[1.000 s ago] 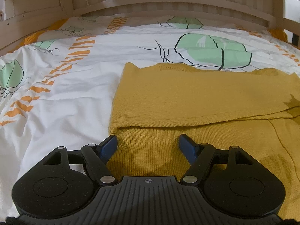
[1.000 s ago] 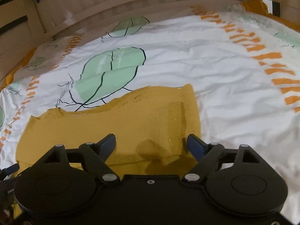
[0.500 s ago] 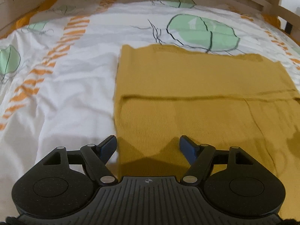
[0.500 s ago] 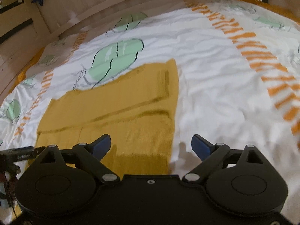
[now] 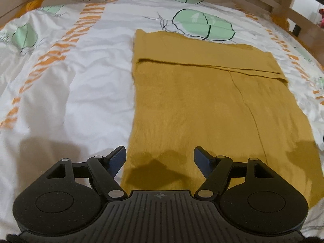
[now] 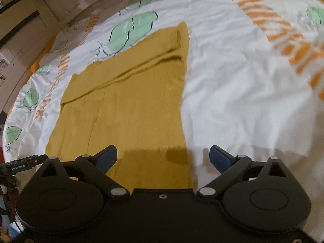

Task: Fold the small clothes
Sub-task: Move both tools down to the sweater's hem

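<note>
A mustard-yellow knit garment lies flat on the bed, with its sleeves folded across the far part. It also shows in the right wrist view. My left gripper is open and empty, above the garment's near left corner. My right gripper is open and empty, above the garment's near right edge. Part of the left gripper shows at the left edge of the right wrist view.
The garment lies on a white bedsheet printed with green leaves and orange stripes. A wooden bed frame runs along the far side and the right. A wooden rail stands at the far left in the right wrist view.
Both grippers have pulled back toward the near edge of the garment and risen. More of the garment now shows. Both stayed open and empty.
</note>
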The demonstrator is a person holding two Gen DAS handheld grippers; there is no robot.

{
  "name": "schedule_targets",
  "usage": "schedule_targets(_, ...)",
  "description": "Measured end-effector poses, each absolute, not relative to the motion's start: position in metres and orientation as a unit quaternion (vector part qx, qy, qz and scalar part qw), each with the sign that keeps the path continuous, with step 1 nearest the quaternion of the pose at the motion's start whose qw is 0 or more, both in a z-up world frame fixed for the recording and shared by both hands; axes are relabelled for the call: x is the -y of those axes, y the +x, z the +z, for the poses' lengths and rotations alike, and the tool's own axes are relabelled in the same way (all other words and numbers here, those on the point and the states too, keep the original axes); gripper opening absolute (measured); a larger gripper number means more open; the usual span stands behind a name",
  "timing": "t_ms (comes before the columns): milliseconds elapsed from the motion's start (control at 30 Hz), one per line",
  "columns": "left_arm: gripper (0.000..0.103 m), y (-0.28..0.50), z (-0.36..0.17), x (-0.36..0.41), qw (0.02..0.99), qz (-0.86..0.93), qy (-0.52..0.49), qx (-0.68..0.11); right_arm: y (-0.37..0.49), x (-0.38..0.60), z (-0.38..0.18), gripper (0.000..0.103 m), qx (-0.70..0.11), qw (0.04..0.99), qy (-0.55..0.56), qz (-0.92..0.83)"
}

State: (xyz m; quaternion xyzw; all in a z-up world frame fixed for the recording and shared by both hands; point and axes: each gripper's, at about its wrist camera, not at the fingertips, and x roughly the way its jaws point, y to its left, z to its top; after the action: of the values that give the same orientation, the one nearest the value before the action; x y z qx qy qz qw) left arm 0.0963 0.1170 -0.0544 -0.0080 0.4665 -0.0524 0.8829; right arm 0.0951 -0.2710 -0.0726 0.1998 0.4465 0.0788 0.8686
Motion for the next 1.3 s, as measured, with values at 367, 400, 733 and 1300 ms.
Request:
schedule_targets(367,0.072,0.054,-0.059,-0.145,0.868,-0.051,-0.029,-0.494,0.057,0.269,-0.086,0.099,-0.483,0.844,0.215,0.086)
schedule_targets(400,0.072,0.051,-0.061,-0.145,0.866,-0.052,-0.028,-0.497,0.055,0.267,-0.086,0.099,-0.484,0.845,0.211,0.088)
schedule_targets(733,0.072,0.038,-0.075,-0.134,0.858,-0.061,0.023,-0.509,0.045,0.251,-0.093,0.102,-0.494,0.849,0.159,0.099)
schedule_targets(1300,0.064,0.045,-0.086,-0.138,0.845,-0.087,0.001,-0.528,0.043,0.243,-0.104,0.103,-0.519,0.834,0.139,0.126)
